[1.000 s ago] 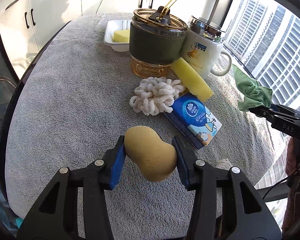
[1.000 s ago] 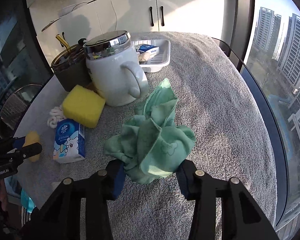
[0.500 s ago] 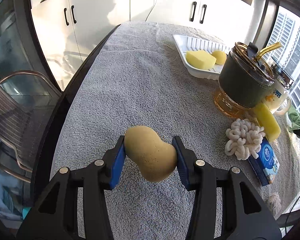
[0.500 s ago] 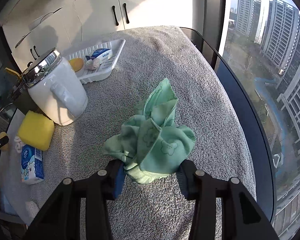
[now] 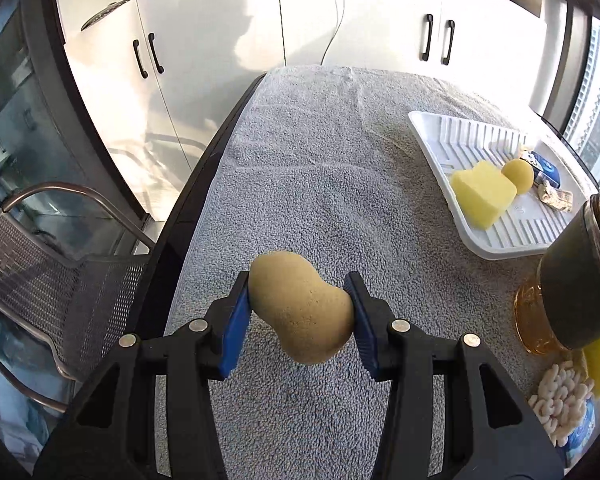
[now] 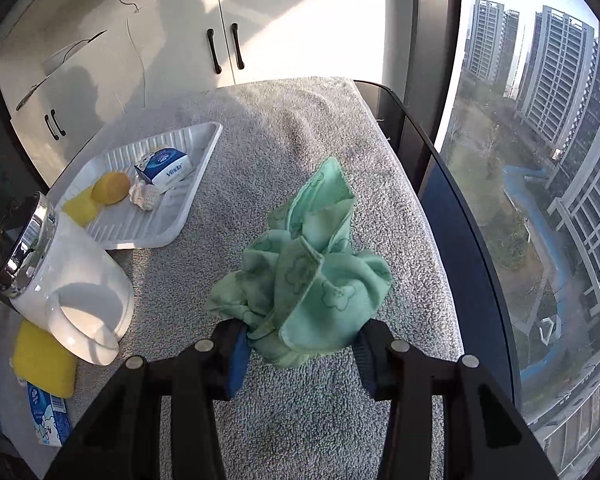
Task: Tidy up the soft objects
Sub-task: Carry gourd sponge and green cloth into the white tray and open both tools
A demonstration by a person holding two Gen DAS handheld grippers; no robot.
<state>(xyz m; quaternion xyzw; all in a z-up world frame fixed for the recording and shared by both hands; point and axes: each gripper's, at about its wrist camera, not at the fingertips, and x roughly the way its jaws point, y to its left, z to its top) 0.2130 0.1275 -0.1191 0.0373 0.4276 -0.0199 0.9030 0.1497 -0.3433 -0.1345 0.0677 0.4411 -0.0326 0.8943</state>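
Observation:
My left gripper (image 5: 298, 312) is shut on a tan gourd-shaped sponge (image 5: 300, 308), held above the grey towel near the table's left edge. My right gripper (image 6: 300, 344) is shut on a crumpled green cloth (image 6: 308, 276), held above the towel. A white tray (image 5: 464, 136), also in the right wrist view (image 6: 168, 220), holds a yellow sponge block (image 5: 482, 194), a round yellow sponge (image 5: 519, 176), a blue tissue pack (image 6: 166, 166) and a small white wad (image 6: 144, 196). The tray lies to the right of the left gripper and to the far left of the right gripper.
A dark jar with amber base (image 5: 572, 288) and a white lidded mug (image 6: 68, 280) stand on the grey towel (image 5: 320, 152). A yellow sponge (image 6: 44, 360), a white knitted scrubber (image 5: 560, 400) and a tissue pack (image 6: 48, 416) lie nearby. A metal chair (image 5: 40, 280) stands left of the table.
Both grippers have swung away from the cluster of cups towards the far end of the table, so the white tray is closer in both views. Both still hold their objects.

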